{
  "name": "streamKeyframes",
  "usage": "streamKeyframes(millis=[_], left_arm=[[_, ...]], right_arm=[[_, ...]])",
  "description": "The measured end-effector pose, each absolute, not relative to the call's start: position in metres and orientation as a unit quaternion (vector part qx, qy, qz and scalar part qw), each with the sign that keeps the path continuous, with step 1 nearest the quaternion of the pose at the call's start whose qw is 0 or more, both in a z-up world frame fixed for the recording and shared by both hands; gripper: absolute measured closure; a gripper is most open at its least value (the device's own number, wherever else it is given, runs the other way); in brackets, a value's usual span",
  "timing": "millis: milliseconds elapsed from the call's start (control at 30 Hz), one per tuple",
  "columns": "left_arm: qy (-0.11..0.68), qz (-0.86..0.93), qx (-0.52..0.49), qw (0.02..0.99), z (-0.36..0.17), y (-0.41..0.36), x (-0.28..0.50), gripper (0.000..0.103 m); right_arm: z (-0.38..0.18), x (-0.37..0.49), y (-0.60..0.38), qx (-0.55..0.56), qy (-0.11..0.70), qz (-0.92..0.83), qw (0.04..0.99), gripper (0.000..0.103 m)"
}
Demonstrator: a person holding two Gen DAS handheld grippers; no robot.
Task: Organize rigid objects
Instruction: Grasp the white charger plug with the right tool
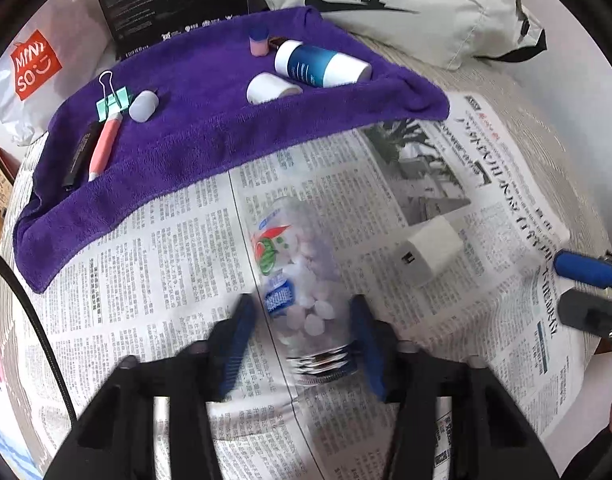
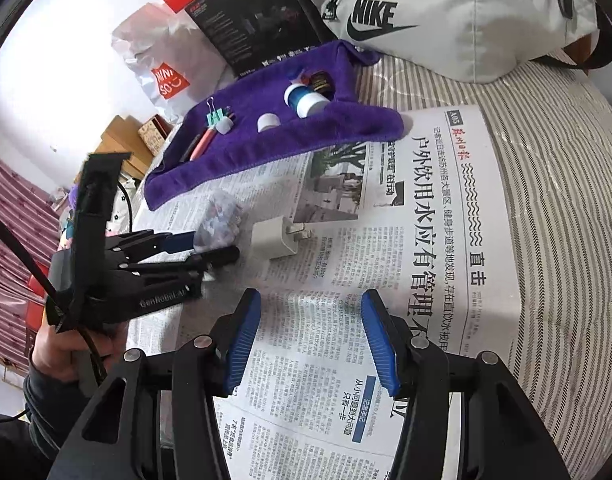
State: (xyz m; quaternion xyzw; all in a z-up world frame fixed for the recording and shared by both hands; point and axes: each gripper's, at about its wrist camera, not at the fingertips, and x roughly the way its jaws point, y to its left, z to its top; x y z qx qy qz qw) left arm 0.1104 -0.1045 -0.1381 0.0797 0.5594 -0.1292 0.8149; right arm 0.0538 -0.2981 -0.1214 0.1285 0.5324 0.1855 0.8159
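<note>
Landmark: newspaper (image 2: 386, 264) spread over a striped bed (image 2: 546, 200). Clear candy bottle (image 1: 302, 288) lies on its side on the newspaper, long axis running away from the left wrist cam, metal-ringed neck end nearest the cam, far end pointing toward the purple towel (image 1: 210, 128). Left gripper (image 1: 304, 340) has both blue pads around the bottle's neck end; right pad appears to touch, left pad shows a small gap, image blurred, so firm grip cannot be told. In the right wrist view the same gripper (image 2: 216, 246) reaches in from the newspaper's left edge w/ the bottle (image 2: 218, 222) between its fingers. White USB charger (image 1: 430, 254) lies on the newspaper just right of the bottle, apart from it; prongs point to the right in the right wrist view. Right gripper (image 2: 312, 344) hangs over the newspaper's near part, jaws spread wide, nothing between them. Towel covers the newspaper's far-left corner and carries: white-and-blue bottle (image 1: 322, 64) on its side, white cap (image 1: 270, 88), small pink-and-blue cylinder (image 1: 259, 42), green binder clip (image 1: 113, 102), pale cap (image 1: 143, 106), pink pen (image 1: 104, 146), black pen (image 1: 80, 154). Nike bag (image 2: 458, 16) sits beyond the newspaper's far edge.
</note>
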Motion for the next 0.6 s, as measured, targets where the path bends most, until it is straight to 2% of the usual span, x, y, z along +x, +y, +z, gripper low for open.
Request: streamKeyframes(millis=[600], left_arm=[[0.554,-0.117,0.017,0.824,-0.137,-0.035,0.117,0.064]], right_arm=[[-0.127,0.097,-0.242,0.069,0.517,0.186,0.832,0.051]])
